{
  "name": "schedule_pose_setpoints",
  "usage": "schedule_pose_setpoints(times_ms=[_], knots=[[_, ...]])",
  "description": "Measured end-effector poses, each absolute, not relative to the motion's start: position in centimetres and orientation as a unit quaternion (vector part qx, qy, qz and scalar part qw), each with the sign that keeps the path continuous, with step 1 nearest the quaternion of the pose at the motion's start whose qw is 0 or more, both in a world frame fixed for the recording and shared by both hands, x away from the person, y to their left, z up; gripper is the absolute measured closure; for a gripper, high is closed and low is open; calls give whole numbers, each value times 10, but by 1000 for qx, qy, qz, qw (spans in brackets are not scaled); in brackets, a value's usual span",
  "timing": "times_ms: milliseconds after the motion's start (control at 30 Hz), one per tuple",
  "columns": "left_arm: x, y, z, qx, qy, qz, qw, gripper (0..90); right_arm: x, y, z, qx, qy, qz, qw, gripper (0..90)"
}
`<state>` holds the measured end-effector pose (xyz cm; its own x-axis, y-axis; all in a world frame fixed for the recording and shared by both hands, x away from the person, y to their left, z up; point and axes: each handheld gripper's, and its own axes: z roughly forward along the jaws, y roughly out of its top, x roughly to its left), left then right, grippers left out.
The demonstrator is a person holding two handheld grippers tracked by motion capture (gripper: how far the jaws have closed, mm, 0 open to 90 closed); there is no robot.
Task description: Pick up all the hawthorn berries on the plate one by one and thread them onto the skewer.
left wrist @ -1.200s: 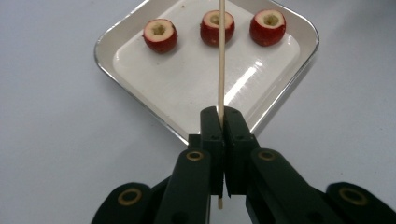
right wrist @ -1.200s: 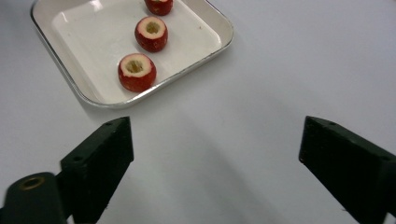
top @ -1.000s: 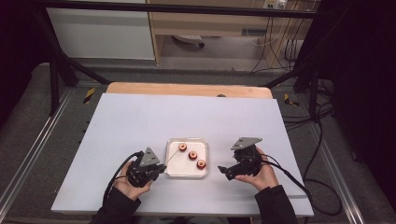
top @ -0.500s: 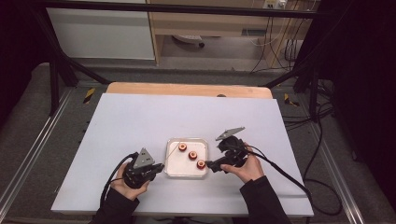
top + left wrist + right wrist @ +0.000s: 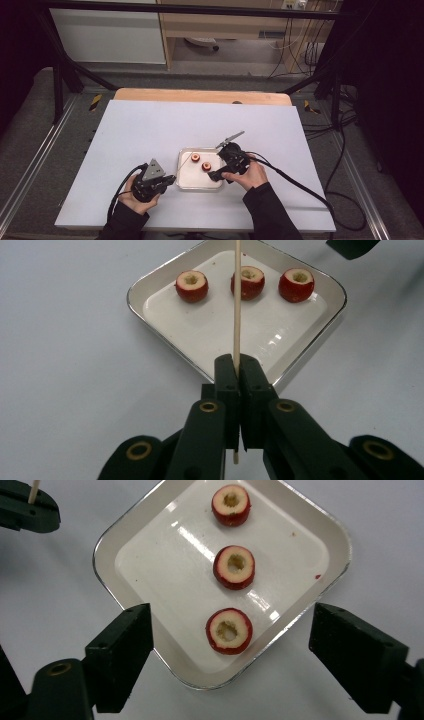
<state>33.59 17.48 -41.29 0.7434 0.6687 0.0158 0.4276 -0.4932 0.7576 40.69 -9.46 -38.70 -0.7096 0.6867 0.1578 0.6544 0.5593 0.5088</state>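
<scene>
left gripper (image 5: 235, 385): clamped on thin wooden skewer (image 5: 236, 305), pointing up-frame | right gripper (image 5: 230, 665): jaws closing, straddling nearest cored red fruit ring (image 5: 229, 630), lower centre of square white tray (image 5: 330, 540)

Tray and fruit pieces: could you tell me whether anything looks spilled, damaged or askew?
Nothing serious: three cored red fruit pieces sit upright in the tray. A tiny red speck lies on the table just outside its rim.
</scene>
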Motion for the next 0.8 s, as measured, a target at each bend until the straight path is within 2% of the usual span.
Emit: schedule_pose_setpoints(times_ms=[267, 800], knots=[[337, 174, -414, 850, 323, 154, 387, 881, 418, -81, -398, 382, 892, 241, -14, 368], [336, 172, -414, 853, 319, 152, 385, 881, 428, -76, -415, 403, 892, 204, -31, 551]])
